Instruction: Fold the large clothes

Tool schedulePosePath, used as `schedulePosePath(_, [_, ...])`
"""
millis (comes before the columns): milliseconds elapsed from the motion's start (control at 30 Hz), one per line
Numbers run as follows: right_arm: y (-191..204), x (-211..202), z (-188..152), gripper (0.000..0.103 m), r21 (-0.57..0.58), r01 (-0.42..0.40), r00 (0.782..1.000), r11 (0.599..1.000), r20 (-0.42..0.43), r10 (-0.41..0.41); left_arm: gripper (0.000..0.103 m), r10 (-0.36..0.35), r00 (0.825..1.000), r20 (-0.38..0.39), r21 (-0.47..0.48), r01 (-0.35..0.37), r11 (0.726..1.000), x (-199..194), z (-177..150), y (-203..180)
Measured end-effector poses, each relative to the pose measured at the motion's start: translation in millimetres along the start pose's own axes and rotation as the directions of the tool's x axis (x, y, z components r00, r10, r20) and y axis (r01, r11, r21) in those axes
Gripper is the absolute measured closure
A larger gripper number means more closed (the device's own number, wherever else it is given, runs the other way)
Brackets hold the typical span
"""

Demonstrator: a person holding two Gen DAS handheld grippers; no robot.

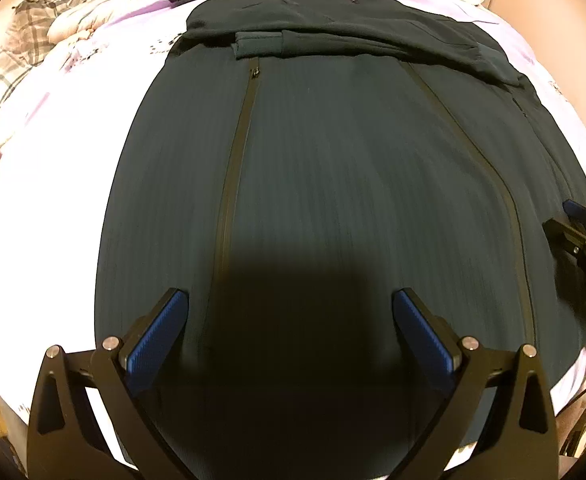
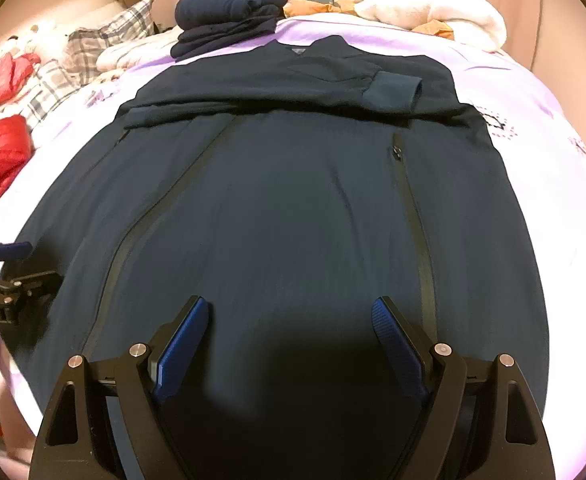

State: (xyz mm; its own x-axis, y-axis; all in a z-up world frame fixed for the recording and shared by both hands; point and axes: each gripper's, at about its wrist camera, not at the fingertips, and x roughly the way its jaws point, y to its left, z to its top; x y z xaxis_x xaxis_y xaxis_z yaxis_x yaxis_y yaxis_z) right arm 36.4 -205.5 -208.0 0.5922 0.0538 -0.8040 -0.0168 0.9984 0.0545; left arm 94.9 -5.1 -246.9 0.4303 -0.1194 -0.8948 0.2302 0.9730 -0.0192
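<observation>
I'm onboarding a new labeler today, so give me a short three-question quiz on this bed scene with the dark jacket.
1. True or false: both sleeves of the dark jacket are folded across its chest.
2. What lies beyond the jacket's collar? A) a stack of folded dark clothes B) a laptop C) a pair of shoes
3. Fill in: the left gripper and right gripper each have their fingers ____ above the jacket's lower part.

Key
1. True: a cuff shows at each side.
2. A, the folded dark clothes on the lilac bedsheet.
3. Open, with nothing between them.
</observation>
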Motion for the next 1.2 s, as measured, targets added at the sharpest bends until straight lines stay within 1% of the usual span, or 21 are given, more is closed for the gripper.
schedulePosePath(333, [0.8,-15.0,-21.8,0.018,0.024,0.002,1.0,1.0,-0.019,-0.002,0.0,-0.02,1.0,-0.004,-0.019,0.02,1.0,-11.8,-19.9,3.1])
schedulePosePath(600, [1.9,-26.9,-37.6,0.018,0.049,0.002,1.0,0.999,-0.023,-0.001,0.0,-0.011,1.0,0.0,-0.015,0.011,1.0,-20.2,-30.8,3.5])
schedulePosePath(933, [1.3,-40.4,-50.4,0.018,0.065,0.0,0.999,0.998,-0.037,0.002,0.0,-0.024,1.0,-0.011,0.003,0.024,1.0,-29.9,-51.3,8.2])
schedulePosePath(1067, [0.9,-44.2,-56.3,0.018,0.065,0.003,0.999,0.998,-0.036,-0.001,0.001,-0.035,0.999,-0.007,-0.03,0.035,0.999,-37.3,-57.2,15.2])
schedulePosePath(1200, [-0.7,-50.4,-60.6,0.018,0.067,-0.002,0.999,0.998,-0.036,0.004,0.001,-0.054,0.999,0.007,-0.089,0.055,0.995,-47.3,-60.5,27.1])
